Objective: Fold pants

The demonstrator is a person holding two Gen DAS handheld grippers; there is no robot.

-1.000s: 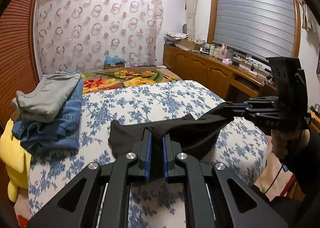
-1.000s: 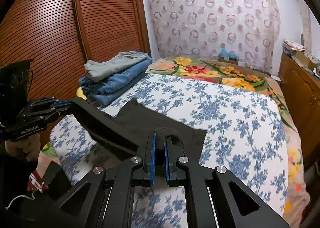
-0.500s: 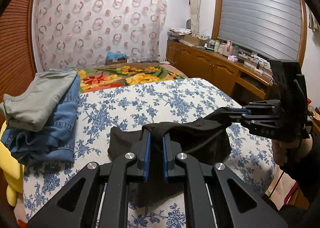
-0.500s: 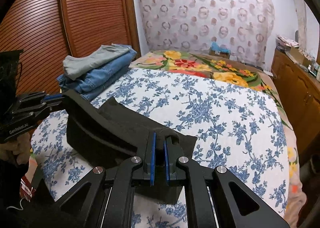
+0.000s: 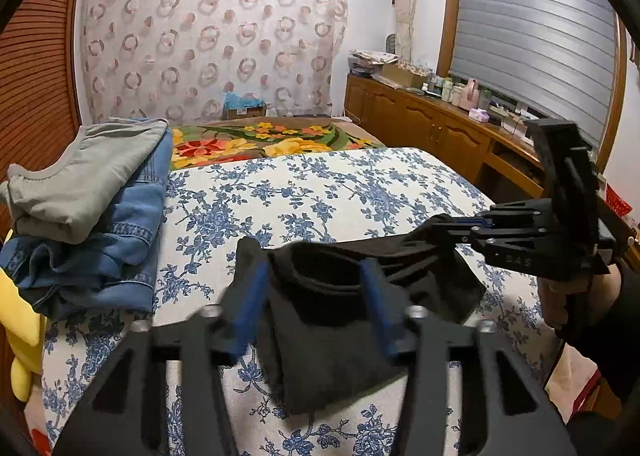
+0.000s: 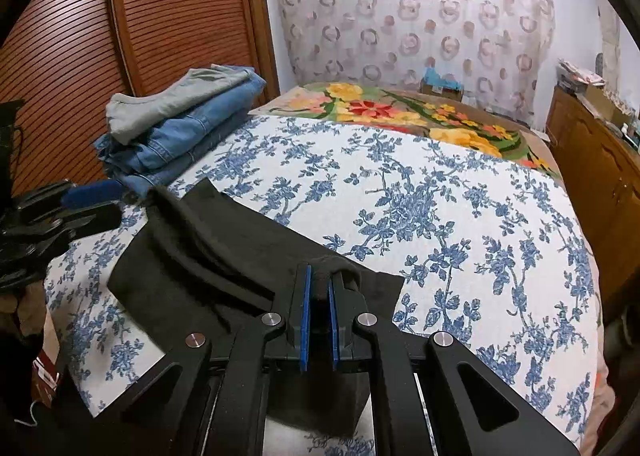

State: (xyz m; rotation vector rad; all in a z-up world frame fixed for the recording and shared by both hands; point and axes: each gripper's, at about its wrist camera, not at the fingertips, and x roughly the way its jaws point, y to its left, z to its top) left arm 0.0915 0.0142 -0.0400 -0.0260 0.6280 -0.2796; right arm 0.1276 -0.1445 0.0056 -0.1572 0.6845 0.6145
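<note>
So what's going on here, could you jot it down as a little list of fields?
surface: bed with blue-flowered cover
item being folded: black pants, lying on the cover
left gripper: jaws opening, pants between them
right gripper: jaws shut on the pants' edge
done pile: grey garment on folded jeans, at the bed's side
beyond: flowered blanket

Pants (image 5: 352, 320) lie on the bed (image 5: 320, 191) at its near edge, a stack of folded clothes (image 5: 92, 207) along the bed's left side, a blanket (image 5: 264, 139) across its far end, cabinets (image 5: 432, 135) to its right.
</note>
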